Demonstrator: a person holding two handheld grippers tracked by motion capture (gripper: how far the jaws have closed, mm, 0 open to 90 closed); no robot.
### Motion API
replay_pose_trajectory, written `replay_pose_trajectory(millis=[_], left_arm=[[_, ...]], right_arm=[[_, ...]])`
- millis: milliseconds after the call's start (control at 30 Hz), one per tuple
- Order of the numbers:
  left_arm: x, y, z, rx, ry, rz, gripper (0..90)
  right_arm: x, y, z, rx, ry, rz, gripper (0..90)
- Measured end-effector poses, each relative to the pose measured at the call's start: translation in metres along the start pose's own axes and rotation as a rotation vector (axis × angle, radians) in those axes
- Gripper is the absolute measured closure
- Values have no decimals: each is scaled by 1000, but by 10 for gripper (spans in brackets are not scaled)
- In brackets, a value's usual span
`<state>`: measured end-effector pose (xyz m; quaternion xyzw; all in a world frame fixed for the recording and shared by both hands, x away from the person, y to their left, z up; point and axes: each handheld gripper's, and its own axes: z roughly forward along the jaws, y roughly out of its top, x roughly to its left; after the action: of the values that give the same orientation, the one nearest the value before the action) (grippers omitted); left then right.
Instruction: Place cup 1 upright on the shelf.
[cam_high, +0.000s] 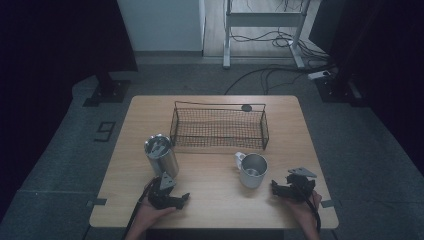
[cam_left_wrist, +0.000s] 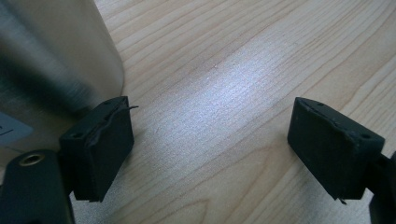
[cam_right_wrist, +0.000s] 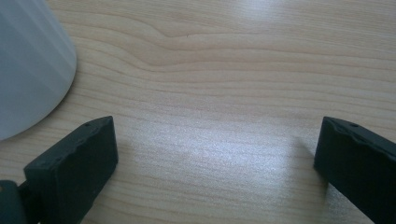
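Risk: steel tumbler just beside left gripper, white mug near right gripper; both jaw pairs spread, nothing grasped. Tip-over expected if either struck off-centre; wire basket behind.

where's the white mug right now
In the high view the white mug stands upright on the table's right half, just in front of the wire basket's right end, with the right gripper close beside it.
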<state>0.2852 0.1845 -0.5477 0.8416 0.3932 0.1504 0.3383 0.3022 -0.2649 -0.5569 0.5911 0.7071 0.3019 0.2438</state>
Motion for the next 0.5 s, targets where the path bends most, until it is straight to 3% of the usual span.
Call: replay_pose_trajectory(millis=[267, 367, 500], left_arm=[[1, -1, -1, -7, 6, -12, 150], [0, 0, -3, -19, 21, -5, 166], [-6, 4, -9, -49, 5, 14, 166]], right_arm=[[0, 0, 0, 0, 4, -3, 0], [0, 0, 0, -1, 4, -3, 0], [0, 0, 0, -1, 3, -3, 0]])
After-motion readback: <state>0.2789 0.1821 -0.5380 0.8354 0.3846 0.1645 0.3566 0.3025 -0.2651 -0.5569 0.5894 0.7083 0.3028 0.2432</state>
